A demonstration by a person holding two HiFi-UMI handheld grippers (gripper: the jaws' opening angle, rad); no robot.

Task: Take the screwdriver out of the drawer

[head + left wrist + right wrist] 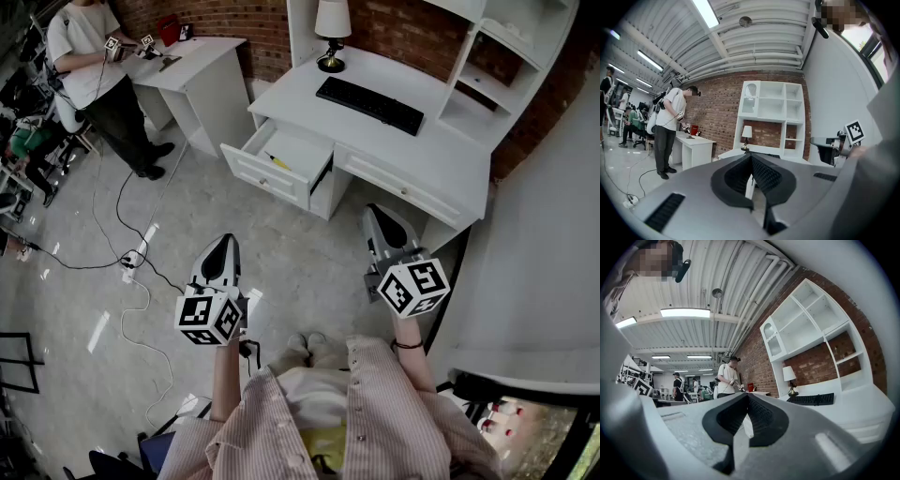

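Pale speckled floor (309, 239) fills the middle of a workshop backed by a red brick wall (412, 28). Over that floor the person's left gripper (223, 242), grey with black ribbed pads and a marker cube, has its jaws pressed together on nothing. The matching right gripper (377, 214) is also closed and empty. Both point toward a white wooden desk (422, 150), well apart from it. The desk's left white drawer (265, 178) stands pulled open, and a small yellow-handled screwdriver (277, 161) lies inside it. A flat black keyboard (370, 103) and a white-shaded table lamp (331, 28) sit on the desktop. Farther left, another person in a white shirt (89, 52) stands at a second white table (202, 66), and black cables (117, 234) trail over the floor.
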